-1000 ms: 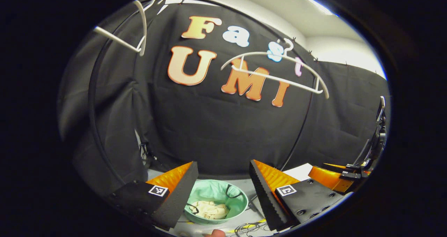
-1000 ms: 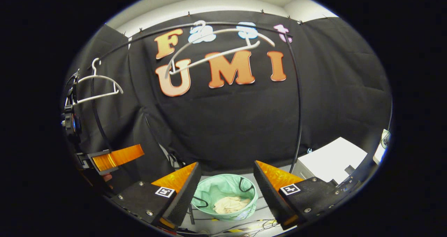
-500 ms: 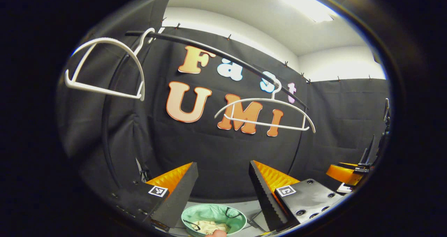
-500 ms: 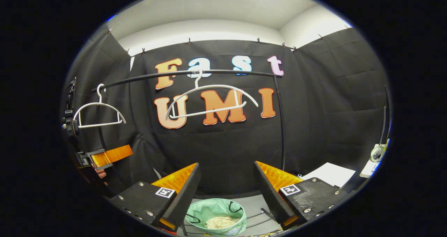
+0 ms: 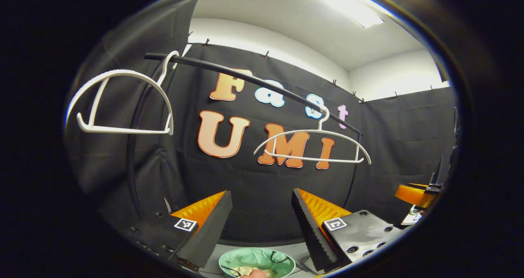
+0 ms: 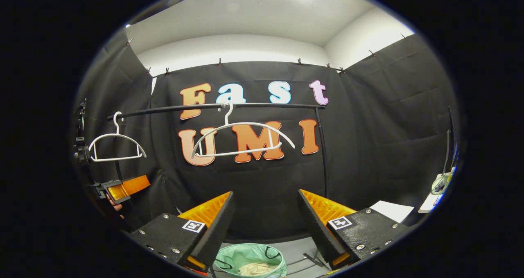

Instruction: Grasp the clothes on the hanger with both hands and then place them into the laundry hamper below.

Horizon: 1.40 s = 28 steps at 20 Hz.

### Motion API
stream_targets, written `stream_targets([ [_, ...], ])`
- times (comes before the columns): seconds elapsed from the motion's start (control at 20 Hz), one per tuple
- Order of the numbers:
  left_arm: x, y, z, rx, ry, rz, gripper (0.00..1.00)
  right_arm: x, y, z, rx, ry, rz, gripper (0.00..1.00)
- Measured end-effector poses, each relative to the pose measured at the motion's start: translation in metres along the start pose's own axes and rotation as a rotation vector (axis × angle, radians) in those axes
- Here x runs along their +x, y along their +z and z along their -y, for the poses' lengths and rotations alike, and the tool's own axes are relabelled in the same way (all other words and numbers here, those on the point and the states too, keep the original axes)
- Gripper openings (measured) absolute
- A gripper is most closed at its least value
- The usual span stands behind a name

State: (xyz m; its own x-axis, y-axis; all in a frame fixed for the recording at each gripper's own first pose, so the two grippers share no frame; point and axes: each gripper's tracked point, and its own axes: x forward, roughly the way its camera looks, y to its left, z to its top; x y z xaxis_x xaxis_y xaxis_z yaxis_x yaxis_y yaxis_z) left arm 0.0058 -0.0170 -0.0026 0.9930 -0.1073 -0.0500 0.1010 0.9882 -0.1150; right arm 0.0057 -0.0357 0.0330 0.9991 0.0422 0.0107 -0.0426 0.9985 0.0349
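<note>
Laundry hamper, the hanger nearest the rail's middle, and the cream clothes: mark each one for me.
laundry hamper (image 6: 229,256): right gripper view, green rim at left.
hanger (image 6: 241,125): right gripper view, top of its curved shoulder.
clothes (image 6: 256,269): right gripper view, cream heap inside the hamper.

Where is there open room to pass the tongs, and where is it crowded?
Open: the span under the black rail, between the two bare white plastic hangers, and the gap below them down to the green-lined laundry hamper. Crowded: inside the hamper, where cream clothes lie.
</note>
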Motion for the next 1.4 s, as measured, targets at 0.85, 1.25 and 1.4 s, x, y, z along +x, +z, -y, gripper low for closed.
stream_targets([
  [0.85, 0.010, -0.005, 0.005, 0.020, -0.005, -0.006, 0.96, 0.002, -0.005, 0.001, -0.010, 0.000, 0.006, 0.94],
  [1.25, 0.008, -0.001, 0.005, 0.033, 0.024, -0.005, 0.93, 0.005, -0.008, -0.007, -0.007, 0.022, 0.005, 0.94],
  [1.4, 0.006, 0.002, 0.004, 0.054, 0.039, -0.002, 0.96, 0.004, -0.011, -0.014, 0.002, 0.048, 0.002, 0.94],
])
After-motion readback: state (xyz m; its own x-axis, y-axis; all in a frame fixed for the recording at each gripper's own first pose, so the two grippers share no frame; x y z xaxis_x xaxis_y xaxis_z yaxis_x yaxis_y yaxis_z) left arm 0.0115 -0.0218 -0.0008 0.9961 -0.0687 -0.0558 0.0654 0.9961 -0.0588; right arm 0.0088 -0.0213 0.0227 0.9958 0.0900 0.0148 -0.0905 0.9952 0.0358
